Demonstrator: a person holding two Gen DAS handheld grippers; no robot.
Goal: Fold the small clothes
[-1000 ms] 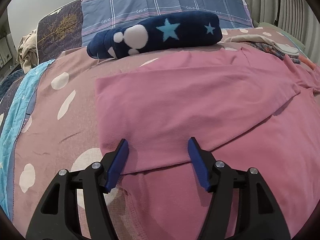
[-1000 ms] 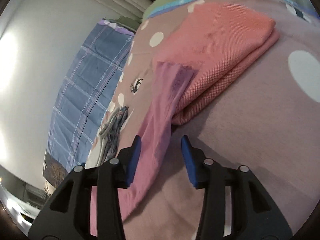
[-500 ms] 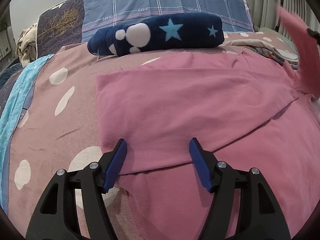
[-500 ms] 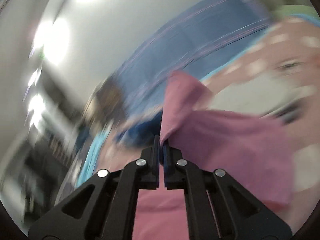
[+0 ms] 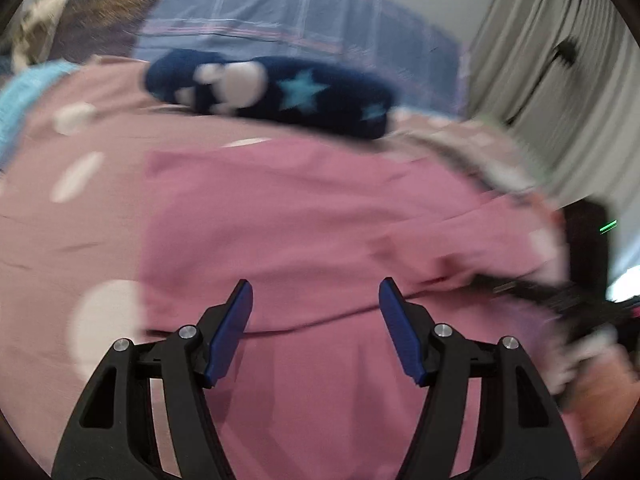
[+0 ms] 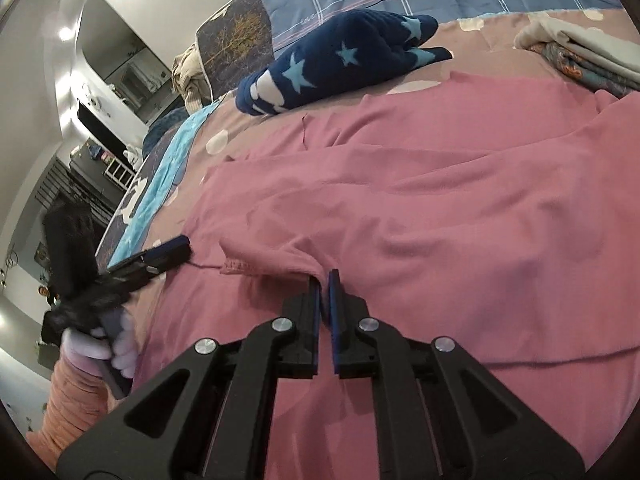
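A pink garment (image 5: 300, 220) lies spread on the bed, its near part folded over. My left gripper (image 5: 316, 292) hovers open just above the fold's edge, nothing between its blue pads. In the right wrist view the same garment (image 6: 440, 200) fills the middle. My right gripper (image 6: 324, 276) pinches a bunched fold of it near a hemmed sleeve end; its jaws are starting to open, with cloth still between them. The left gripper's fingers (image 6: 168, 252) show at the left there, held by a gloved hand. In the left wrist view the right gripper (image 5: 520, 288) is a dark blur.
A rolled navy blanket with stars (image 5: 280, 88) (image 6: 340, 60) lies behind the garment. Plaid pillows (image 5: 280, 32) stand behind it. Folded clothes (image 6: 580, 56) are stacked at the far right. The dotted mauve bedspread (image 5: 60, 220) extends left; grey curtains (image 5: 540, 60) hang at right.
The right gripper shut on the pink sleeve, swept it across over the garment and lowered it near the left gripper. The left gripper rolled and stayed open in place.
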